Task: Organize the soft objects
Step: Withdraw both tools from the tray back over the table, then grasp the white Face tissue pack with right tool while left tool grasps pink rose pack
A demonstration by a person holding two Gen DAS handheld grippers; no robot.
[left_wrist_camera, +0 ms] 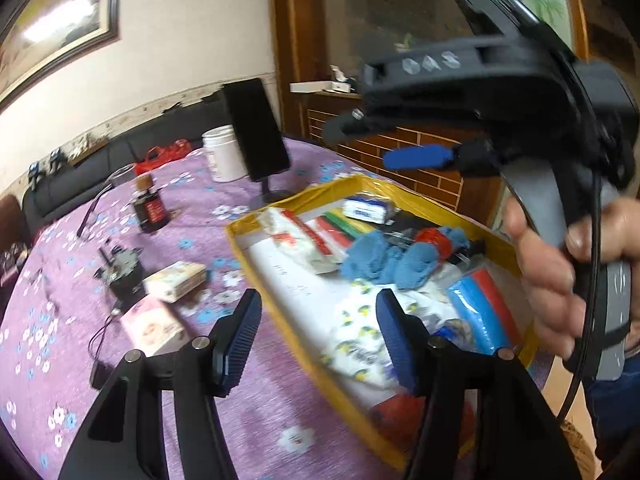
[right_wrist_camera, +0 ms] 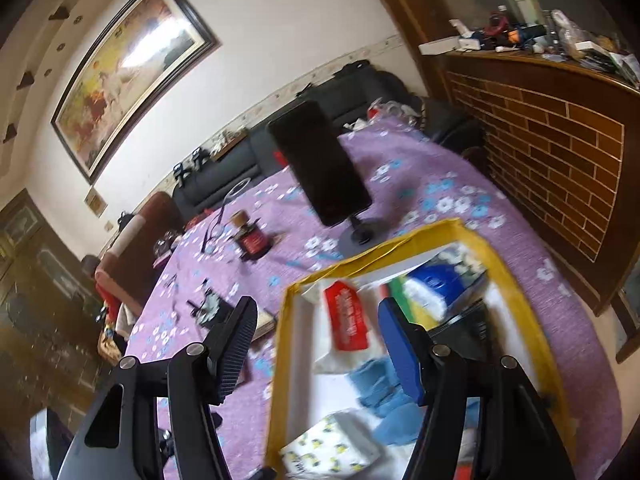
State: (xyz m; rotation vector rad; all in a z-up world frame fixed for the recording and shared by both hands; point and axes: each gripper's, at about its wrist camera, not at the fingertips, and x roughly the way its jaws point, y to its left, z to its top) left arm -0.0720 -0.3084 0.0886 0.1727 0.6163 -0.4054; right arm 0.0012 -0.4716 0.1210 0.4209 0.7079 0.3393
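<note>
A yellow-rimmed box [left_wrist_camera: 320, 190] [right_wrist_camera: 280, 340] on the purple floral tablecloth holds a blue knitted cloth [left_wrist_camera: 384, 258] [right_wrist_camera: 376, 384], a white pack with a red label [left_wrist_camera: 304, 240] [right_wrist_camera: 346, 316], a patterned tissue pack [left_wrist_camera: 360, 336] [right_wrist_camera: 332, 444] and a blue-and-red pack [left_wrist_camera: 480, 308]. My left gripper [left_wrist_camera: 317, 296] hovers open over the box's near left side, nothing between its fingers. My right gripper [right_wrist_camera: 317, 304] [left_wrist_camera: 372, 144] is open and empty above the box, held by a hand [left_wrist_camera: 552, 272]. A beige pack [left_wrist_camera: 176, 280] and a pink pack [left_wrist_camera: 150, 326] lie left of the box.
A dark phone on a stand [left_wrist_camera: 256, 132] [right_wrist_camera: 320, 164] rises just behind the box. A white jar [left_wrist_camera: 222, 152], a dark bottle [left_wrist_camera: 150, 208] [right_wrist_camera: 250, 238] and small clutter sit further left. A brick-fronted counter [right_wrist_camera: 560, 152] borders the table's right side.
</note>
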